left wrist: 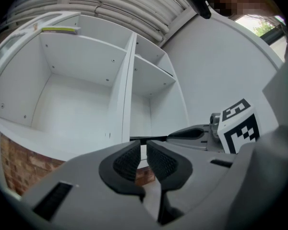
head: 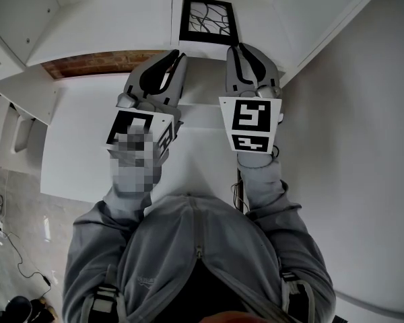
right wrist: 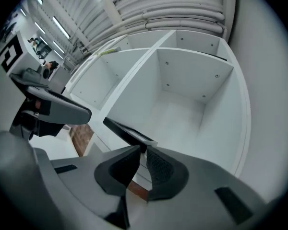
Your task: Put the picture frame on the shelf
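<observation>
**Frame at the shelf: jaw state and bearing**

Right gripper [right wrist: 143, 151]: the grey jaws are drawn nearly together, leaving a thin slit between the black ribbed pads. Nothing sits between the pads. Left gripper [left wrist: 142, 146]: same state, with a narrow slit and bare pads.

The black-bordered picture frame with a white line-pattern face [head: 209, 20] rests on a board of the white shelf unit [head: 108, 25], directly ahead of both sets of tips. In each gripper view it shows edge-on as a thin dark line. Its near edge runs crosswise, from one gripper to the other. The outline is close to square, so that edge is the governing axis.

The right gripper is the nearer one. The frame's right near corner ends at its tips, though contact cannot be confirmed. The left tips stand just short of the left near corner.

Assessment: placement appears largely done. Any further seating would call for a straight push along the jaw axis, with both grippers advancing evenly so the frame does not skew.
</observation>
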Motion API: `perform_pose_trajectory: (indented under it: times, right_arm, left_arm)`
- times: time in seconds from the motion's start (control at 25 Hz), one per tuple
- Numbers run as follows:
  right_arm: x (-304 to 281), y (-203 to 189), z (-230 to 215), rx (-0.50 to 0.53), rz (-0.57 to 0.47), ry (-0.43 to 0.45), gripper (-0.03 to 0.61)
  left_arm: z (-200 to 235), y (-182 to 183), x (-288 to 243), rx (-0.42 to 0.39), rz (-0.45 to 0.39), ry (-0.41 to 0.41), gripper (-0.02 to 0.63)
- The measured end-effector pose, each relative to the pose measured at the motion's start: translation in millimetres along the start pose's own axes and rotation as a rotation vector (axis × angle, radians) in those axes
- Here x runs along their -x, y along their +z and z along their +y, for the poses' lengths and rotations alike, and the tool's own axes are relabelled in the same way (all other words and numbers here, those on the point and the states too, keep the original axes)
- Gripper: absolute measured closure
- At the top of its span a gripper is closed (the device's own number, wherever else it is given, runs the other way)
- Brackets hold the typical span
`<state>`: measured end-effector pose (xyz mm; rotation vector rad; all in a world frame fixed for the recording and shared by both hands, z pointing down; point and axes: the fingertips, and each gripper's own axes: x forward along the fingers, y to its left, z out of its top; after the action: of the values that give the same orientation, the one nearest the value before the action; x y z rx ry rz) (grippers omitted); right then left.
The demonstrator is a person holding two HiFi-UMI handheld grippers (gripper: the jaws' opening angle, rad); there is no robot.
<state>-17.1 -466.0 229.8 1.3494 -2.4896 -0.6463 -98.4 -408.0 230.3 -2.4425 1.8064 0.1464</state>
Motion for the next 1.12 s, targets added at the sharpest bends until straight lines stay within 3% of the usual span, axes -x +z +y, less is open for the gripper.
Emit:
perform_pose_trajectory:
  times: [0.28, 0.6, 0.76, 1.12]
  right_arm:
    - [6.8, 0.8, 2.0, -0.024, -0.006, -0.018, 0.522]
    - [60.6, 14.4, 8.4, -0.229, -0.116, 0.007, 0.525]
    - [96.0, 17.1, 15.9, -0.270, -0.176, -0.011, 0.546]
    - [158.4, -21.9, 40.5, -0.310, -0.161, -0.037, 0.551]
  left_arm:
    - [-8.2, -4.1, 14.8, -0.013, 0.013, 0.008, 0.575]
    - [-23.6, -2.0, 42.5, -0.025, 0.000, 0.028, 0.606]
    - [-35.2, -3.8, 60.4, -0.049, -0.002, 0.041, 0.606]
    - [-66.0, -31.0, 103.5, -0.064, 0.015, 0.056, 0.606]
